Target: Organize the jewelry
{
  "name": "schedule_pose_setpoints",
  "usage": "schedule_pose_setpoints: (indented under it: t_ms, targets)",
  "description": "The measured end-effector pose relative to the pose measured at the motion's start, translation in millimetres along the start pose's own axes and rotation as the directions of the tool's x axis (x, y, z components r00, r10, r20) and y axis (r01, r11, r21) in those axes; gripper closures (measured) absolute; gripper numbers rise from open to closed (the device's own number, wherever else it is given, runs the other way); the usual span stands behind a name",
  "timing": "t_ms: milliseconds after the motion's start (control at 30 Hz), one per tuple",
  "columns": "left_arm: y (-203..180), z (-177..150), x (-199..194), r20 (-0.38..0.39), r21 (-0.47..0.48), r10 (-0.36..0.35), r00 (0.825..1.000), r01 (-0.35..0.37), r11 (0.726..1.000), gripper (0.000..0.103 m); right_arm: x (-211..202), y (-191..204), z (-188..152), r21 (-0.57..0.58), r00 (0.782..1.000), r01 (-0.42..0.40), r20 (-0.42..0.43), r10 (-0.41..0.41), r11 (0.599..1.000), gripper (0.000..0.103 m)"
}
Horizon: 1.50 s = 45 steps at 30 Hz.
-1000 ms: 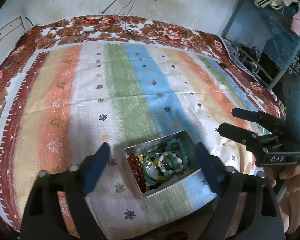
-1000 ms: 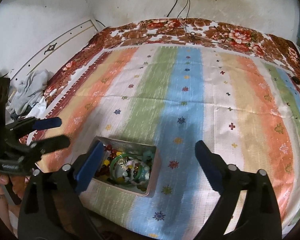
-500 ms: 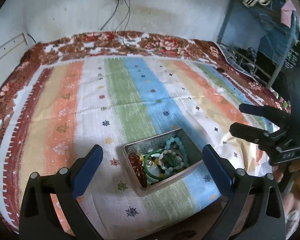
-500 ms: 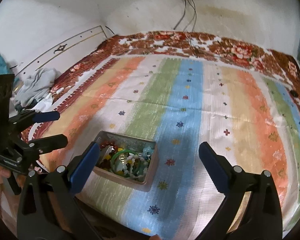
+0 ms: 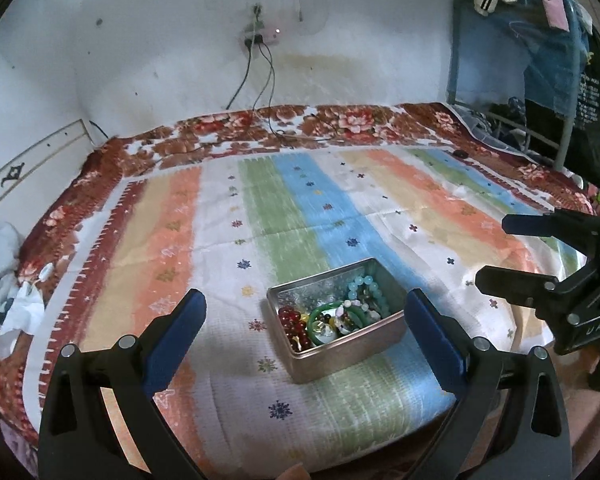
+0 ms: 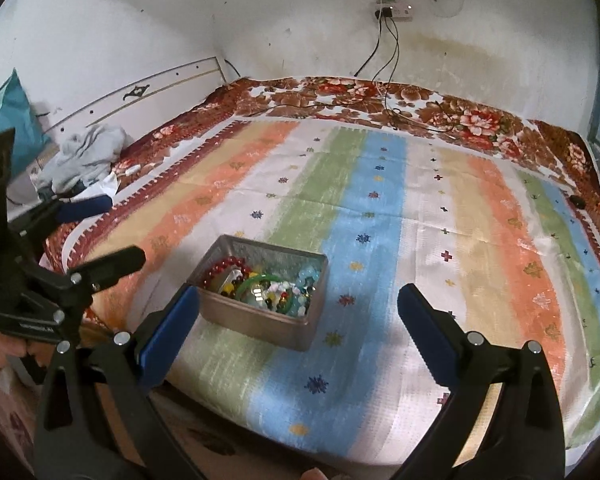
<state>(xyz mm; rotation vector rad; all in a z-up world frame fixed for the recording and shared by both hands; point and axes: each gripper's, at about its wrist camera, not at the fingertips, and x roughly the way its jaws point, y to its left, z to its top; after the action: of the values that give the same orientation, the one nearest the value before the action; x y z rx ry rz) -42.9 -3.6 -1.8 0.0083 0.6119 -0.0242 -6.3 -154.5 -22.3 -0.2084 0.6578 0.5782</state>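
- Left wrist view: we see the open rectangular silver metal tin (image 5: 342, 354) sitting near the front edge of the striped, star-printed bedspread (image 5: 236, 216), heaped with bead jewelry.
- Left gripper (image 5: 306, 324): its blue-padded jaws have just been opening and stand spread wide, gripping nothing; the tin lies ahead of and between the fingertips, apart from both pads.
- Right gripper (image 6: 298, 310): its jaws are also spread wide and empty. In the right wrist view the tin sits toward the left pad, just beyond it and seemingly untouched, well apart from the right pad.
- Inside the tin we make out a dark red bead bracelet (image 5: 294, 326), a smooth green bangle (image 5: 320, 316) and a strand of pale aqua beads (image 5: 364, 288), all tangled with smaller pieces we cannot tell apart.
- Handling, as we judge it: the bead strands are light, limp and likely to snag on one another, so a lifted one may drag its neighbours. The bangle is stiff, glossy and probably brittle, so it could slip from the pads or crack if dropped.
- We would pinch a strand at a free loop near the heap's edge, and take the bangle across its rim. The tin is rigid but light; it may slide on the soft cover unless steadied by a wall.
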Motion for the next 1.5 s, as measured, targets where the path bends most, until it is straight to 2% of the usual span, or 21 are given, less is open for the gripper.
schedule_pose_setpoints:
  t_ms: [133, 267, 667, 933, 1500]
  targets:
    - [-1.8, -1.3, -7.2, 0.023, 0.000, 0.003, 1.000, -0.003, 1.000, 0.006, -7.1, 3.8, -3.1, 0.001, 0.999, -0.015, 0.032, 0.015, 1.000, 0.005]
    - [2.4, -4.6, -7.8, 0.016, -0.026, -0.059, 0.998, 0.060, 0.998, 0.006, -8.6, 7.6, -7.0, -0.017, 0.999, -0.019, 0.032, 0.020, 1.000, 0.005]
    - [-2.7, -8.1, -12.0, 0.060, 0.001, -0.024, 0.998, 0.024, 1.000, 0.006, -10.4, -4.6, -12.4, 0.028, 0.999, -0.024, 0.034, 0.023, 0.999, 0.005]
    - [-6.2, -8.4, -11.2, 0.061, 0.015, 0.000, 0.998, -0.001, 1.000, 0.006, -8.1, -12.1, -13.9, 0.059, 0.999, -0.036, 0.019, 0.035, 0.998, 0.005]
    - [-6.7, -9.0, -9.7, 0.053, 0.011, -0.029, 0.998, 0.029, 1.000, 0.007, -3.6, -8.2, -16.0, 0.046, 0.999, -0.035, -0.003, 0.035, 0.998, 0.005]
